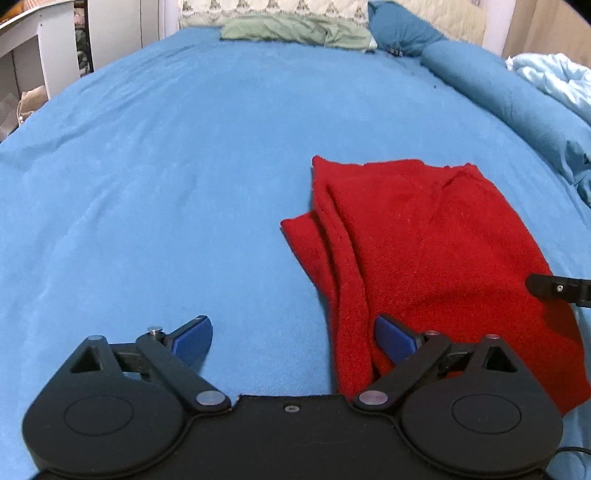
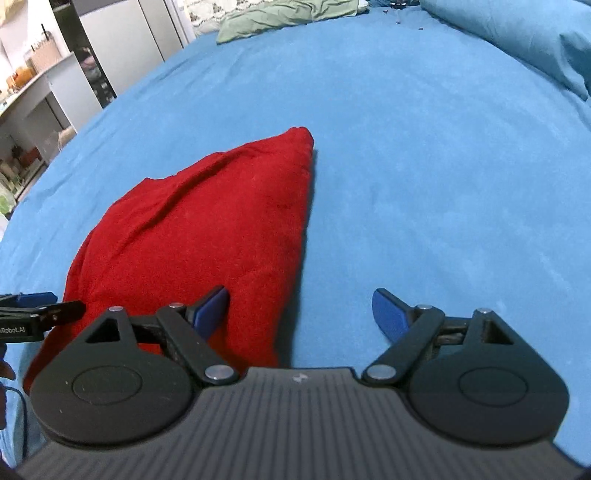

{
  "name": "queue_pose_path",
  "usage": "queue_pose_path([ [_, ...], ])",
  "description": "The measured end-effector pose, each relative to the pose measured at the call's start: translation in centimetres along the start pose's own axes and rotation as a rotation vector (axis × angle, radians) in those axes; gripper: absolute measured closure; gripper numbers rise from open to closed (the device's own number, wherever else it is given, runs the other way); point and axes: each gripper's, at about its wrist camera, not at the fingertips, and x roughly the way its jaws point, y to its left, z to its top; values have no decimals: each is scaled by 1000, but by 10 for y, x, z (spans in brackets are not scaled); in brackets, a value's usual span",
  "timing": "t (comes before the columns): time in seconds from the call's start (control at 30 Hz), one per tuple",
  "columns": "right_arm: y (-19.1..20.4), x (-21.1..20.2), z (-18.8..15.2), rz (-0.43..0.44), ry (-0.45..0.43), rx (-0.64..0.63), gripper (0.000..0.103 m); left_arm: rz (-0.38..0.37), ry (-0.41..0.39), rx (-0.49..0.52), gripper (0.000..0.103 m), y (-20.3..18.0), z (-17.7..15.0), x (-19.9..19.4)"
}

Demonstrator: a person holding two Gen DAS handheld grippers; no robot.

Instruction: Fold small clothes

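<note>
A red knit garment (image 1: 428, 251) lies folded on the blue bed sheet (image 1: 184, 184), with layered edges along its left side. My left gripper (image 1: 293, 338) is open and empty, low over the sheet, its right finger over the garment's near left edge. In the right wrist view the garment (image 2: 207, 229) lies left of centre. My right gripper (image 2: 299, 308) is open and empty, its left finger over the garment's near right edge, its right finger over bare sheet. Each gripper's tip shows at the edge of the other's view.
A green cloth (image 1: 295, 31) and a patterned pillow (image 1: 273, 9) lie at the bed's far end. Blue pillows (image 1: 491, 85) and a light blue blanket (image 1: 554, 77) line the right side. White shelves (image 2: 44, 92) stand left of the bed.
</note>
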Motion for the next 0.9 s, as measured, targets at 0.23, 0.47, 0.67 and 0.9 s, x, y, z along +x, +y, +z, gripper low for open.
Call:
queue_pose_path([
  [0.23, -1, -35, -4, 23, -102, -38, 1, 47, -70, 47, 7, -11, -2, -26],
  [0.47, 32, -169, -5, -34, -222, -64, 0, 62, -181, 84, 6, -45, 8, -129],
  [0.67, 58, -271, -26, -106, -251, -63, 0, 34, -251, 31, 0, -65, -5, -231],
  [0.9, 94, -325, -70, -190, -214, -135, 0, 63, -256, 42, 0, -82, -38, -282],
])
